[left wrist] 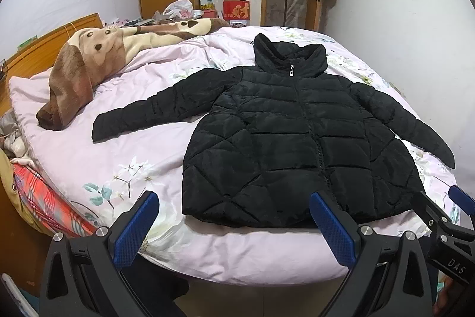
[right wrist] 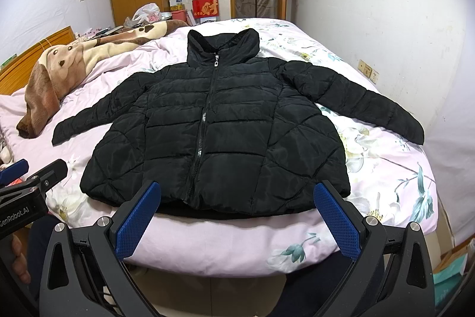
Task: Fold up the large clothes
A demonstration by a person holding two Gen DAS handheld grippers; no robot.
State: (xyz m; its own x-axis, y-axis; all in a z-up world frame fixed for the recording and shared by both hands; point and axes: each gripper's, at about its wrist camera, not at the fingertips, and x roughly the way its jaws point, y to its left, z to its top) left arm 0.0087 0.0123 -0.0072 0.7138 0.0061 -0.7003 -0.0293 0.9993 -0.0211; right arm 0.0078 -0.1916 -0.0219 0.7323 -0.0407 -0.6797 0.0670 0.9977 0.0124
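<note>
Black quilted puffer jacket [left wrist: 299, 138] [right wrist: 213, 135] lies flat, front up, on the pink floral bedsheet [left wrist: 124, 156]. Zipped to the collar, silver zip pull at the neck. Both sleeves spread outward. Hood away from camera; hem at bed's near edge.

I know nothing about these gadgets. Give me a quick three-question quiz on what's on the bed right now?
1. True or false: the jacket is zipped up.
2. The left gripper is: A) open, B) shut on a sleeve, C) shut on the hem.
3. Fill in: the brown blanket lies beside the jacket's ___ sleeve, as seen in the pictures.

Key: 1 true; 2 A; 3 left. The right gripper is open too, hovering near the hem, and the jacket lies spread flat on the bed.
</note>
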